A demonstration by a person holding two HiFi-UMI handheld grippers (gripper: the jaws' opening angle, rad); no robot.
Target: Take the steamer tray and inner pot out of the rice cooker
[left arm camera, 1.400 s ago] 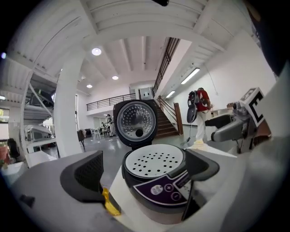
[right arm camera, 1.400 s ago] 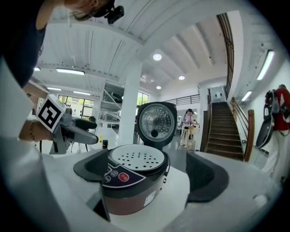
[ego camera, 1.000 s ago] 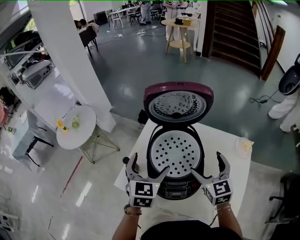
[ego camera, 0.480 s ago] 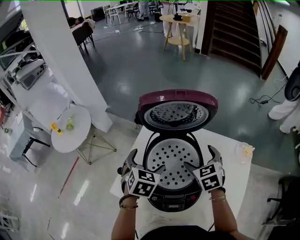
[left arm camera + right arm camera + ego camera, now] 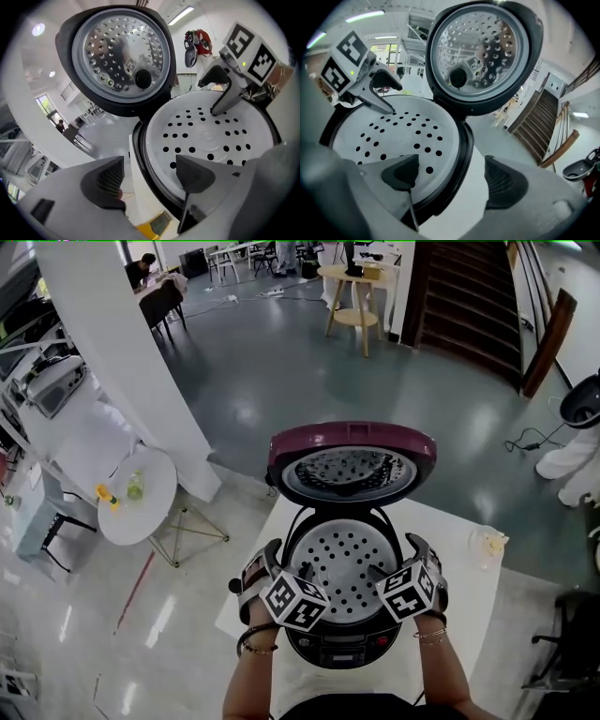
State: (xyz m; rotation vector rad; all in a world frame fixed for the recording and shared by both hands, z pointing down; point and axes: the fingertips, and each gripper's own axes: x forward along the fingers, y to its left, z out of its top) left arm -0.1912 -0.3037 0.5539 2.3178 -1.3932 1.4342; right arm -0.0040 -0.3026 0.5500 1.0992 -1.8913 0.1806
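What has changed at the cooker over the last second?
The left gripper and right gripper came down and forward to straddle the rim of the rice cooker on either side of the steamer tray. Their jaws have just been closing but are not yet clamped. The tray is still seated and the lid still up.

Your rice cooker (image 5: 343, 649) stands on the white table (image 5: 461, 570), close in front of you. Its maroon lid (image 5: 349, 441) is swung up at the far side, with the perforated metal inner plate facing you. The white steamer tray (image 5: 344, 555), round and dotted with holes, sits level in the cooker's mouth. It covers the inner pot, which is out of sight.
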